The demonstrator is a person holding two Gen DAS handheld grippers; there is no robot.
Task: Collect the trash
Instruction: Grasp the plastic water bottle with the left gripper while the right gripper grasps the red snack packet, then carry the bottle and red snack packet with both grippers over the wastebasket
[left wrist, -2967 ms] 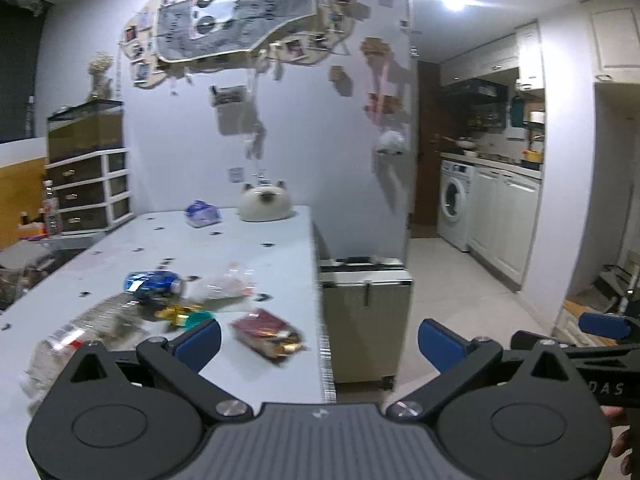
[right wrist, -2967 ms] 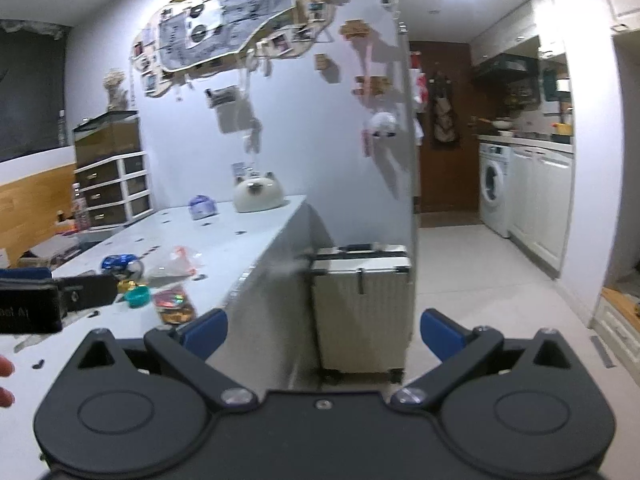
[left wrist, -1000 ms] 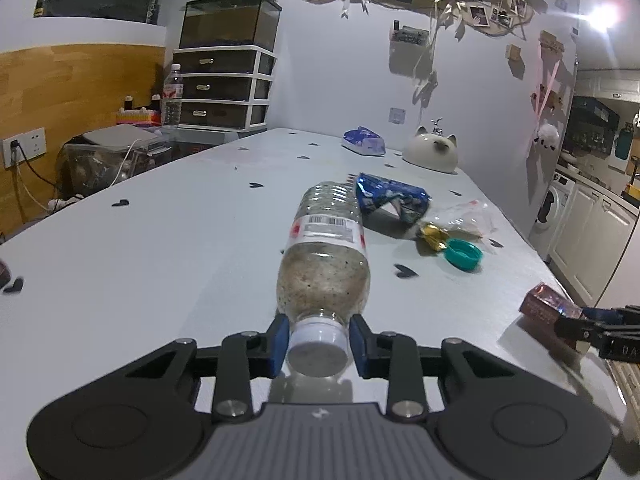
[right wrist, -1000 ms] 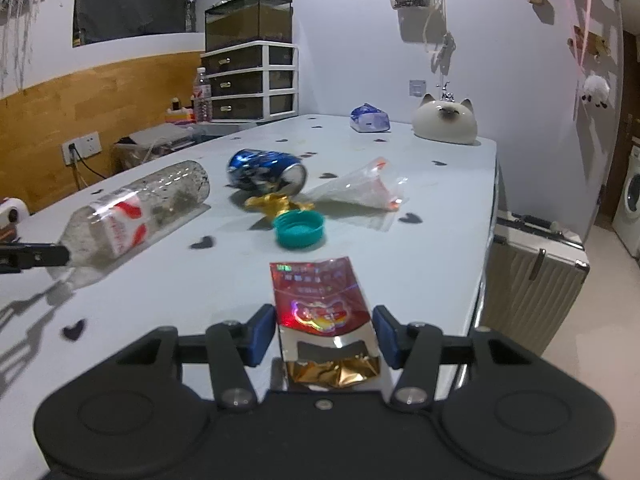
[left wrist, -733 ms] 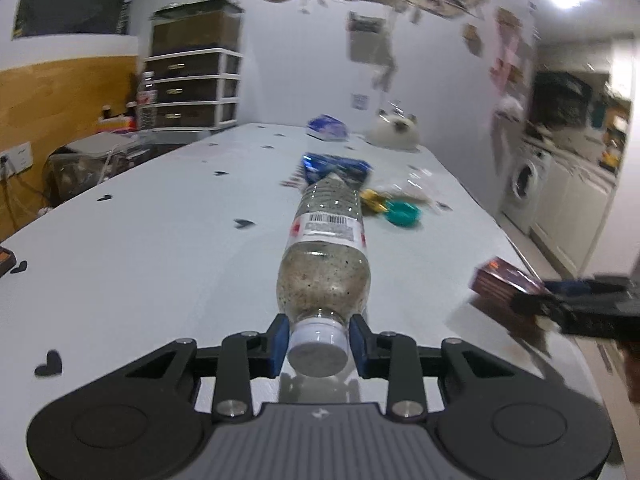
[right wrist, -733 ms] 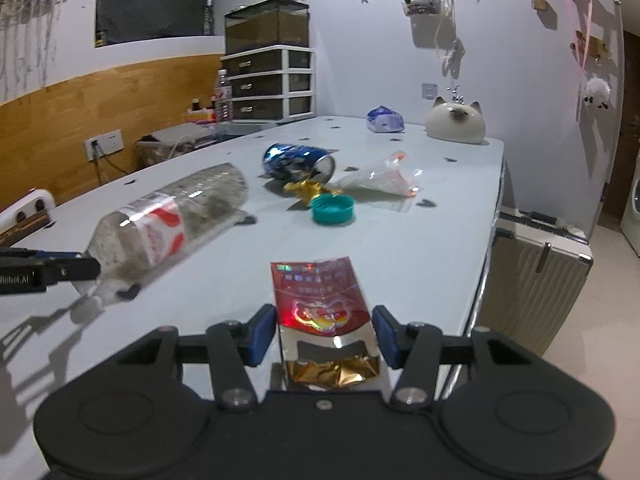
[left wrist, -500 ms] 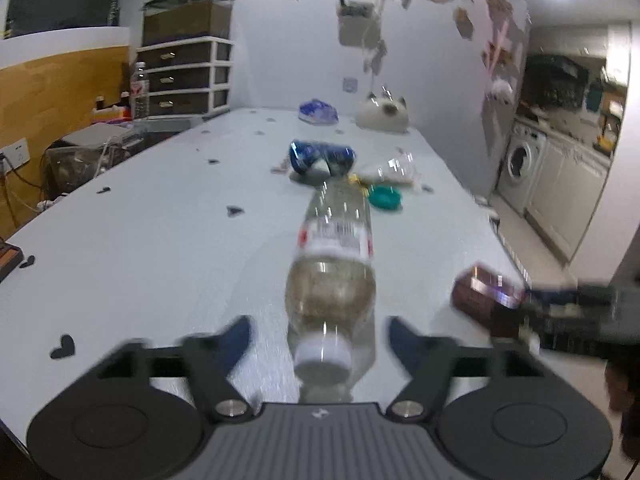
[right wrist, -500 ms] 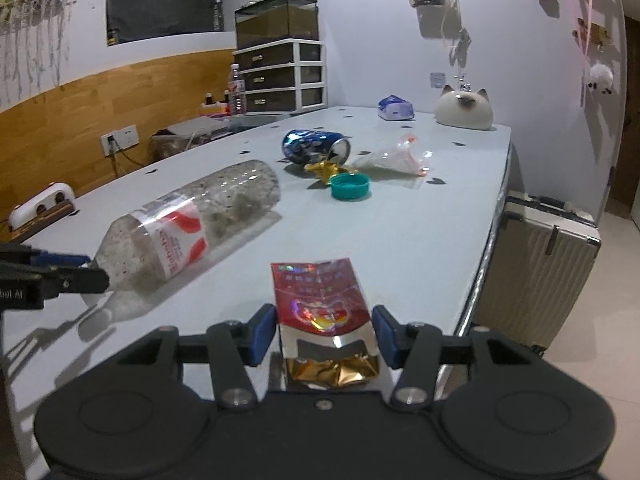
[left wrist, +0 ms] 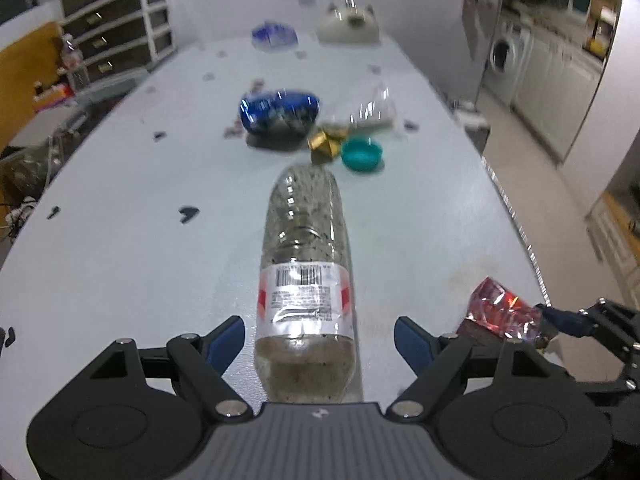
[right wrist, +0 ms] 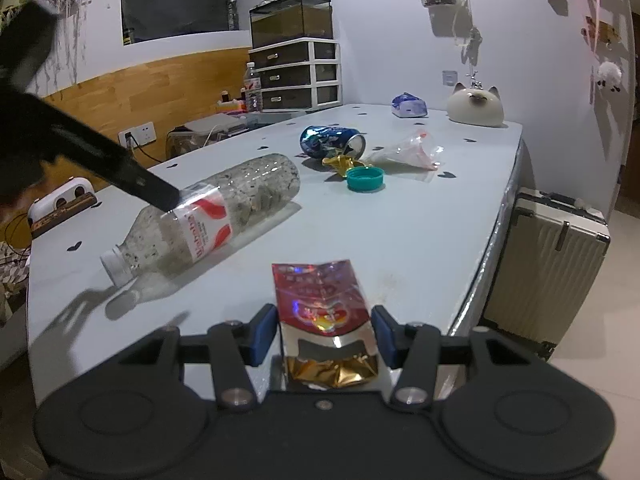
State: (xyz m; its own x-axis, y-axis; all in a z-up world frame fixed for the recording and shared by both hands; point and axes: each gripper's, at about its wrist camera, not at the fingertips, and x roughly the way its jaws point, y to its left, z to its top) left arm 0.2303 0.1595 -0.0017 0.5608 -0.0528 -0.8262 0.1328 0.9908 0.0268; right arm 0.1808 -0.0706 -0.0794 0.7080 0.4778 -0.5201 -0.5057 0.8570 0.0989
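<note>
A clear plastic bottle (left wrist: pixel 306 276) lies on the white table (left wrist: pixel 120 240), its neck end between the wide-open fingers of my left gripper (left wrist: pixel 320 338), which do not touch it. It also shows in the right wrist view (right wrist: pixel 212 216). My right gripper (right wrist: pixel 325 338) is shut on a red foil wrapper (right wrist: pixel 320 300), also seen in the left wrist view (left wrist: pixel 500 312). Farther back lie a crushed blue can (left wrist: pixel 280 114), a gold wrapper (left wrist: pixel 326 144), a teal cap (left wrist: pixel 362 154) and a clear plastic bag (left wrist: pixel 374 114).
A cat-shaped white jar (right wrist: pixel 476 106) and a blue packet (right wrist: pixel 408 106) stand at the table's far end. A pale suitcase (right wrist: pixel 544 264) stands on the floor beside the table's right edge. Drawers (right wrist: pixel 300 76) stand at the back left.
My left gripper has opened and let go of the bottle, which now lies loose on the table. My right gripper still holds the red wrapper, now slightly farther from the table's far end.
</note>
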